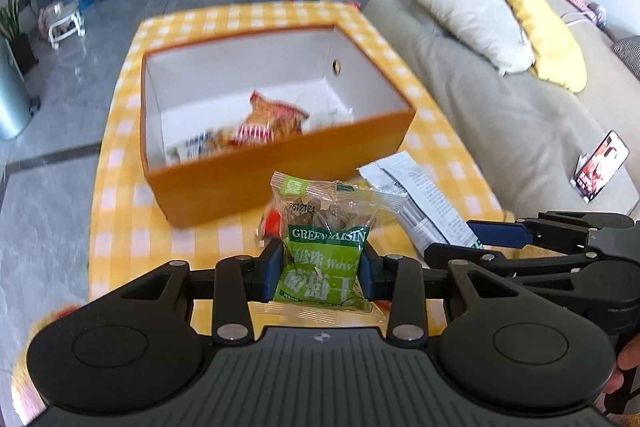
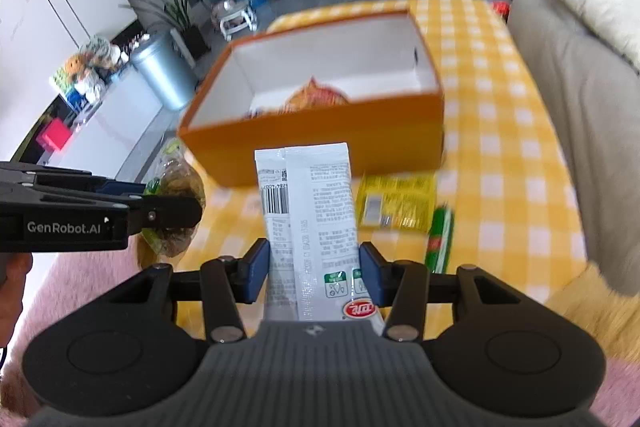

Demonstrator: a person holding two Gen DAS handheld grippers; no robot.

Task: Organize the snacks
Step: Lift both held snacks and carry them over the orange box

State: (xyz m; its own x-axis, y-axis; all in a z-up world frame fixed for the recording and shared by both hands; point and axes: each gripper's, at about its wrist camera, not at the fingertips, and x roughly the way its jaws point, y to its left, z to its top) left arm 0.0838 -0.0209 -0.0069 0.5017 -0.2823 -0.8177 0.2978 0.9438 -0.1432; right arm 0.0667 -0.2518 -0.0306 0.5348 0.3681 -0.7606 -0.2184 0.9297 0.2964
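Observation:
My left gripper [image 1: 322,273] is shut on a green raisin packet [image 1: 324,251] and holds it above the yellow checked table [image 1: 120,155], just in front of the orange box [image 1: 276,163]. The box holds an orange snack bag [image 1: 272,119] and another packet [image 1: 200,147]. My right gripper [image 2: 314,273] is shut on a white snack packet [image 2: 310,223], also in front of the orange box [image 2: 320,147]. The left gripper shows at the left of the right wrist view [image 2: 168,211], still on the raisin packet [image 2: 176,187].
A yellow packet [image 2: 396,203] and a green stick packet [image 2: 440,239] lie on the table right of my right gripper. A beige sofa [image 1: 500,131] with cushions and a phone [image 1: 600,165] stands along the right side. A metal bin [image 2: 164,71] stands at far left.

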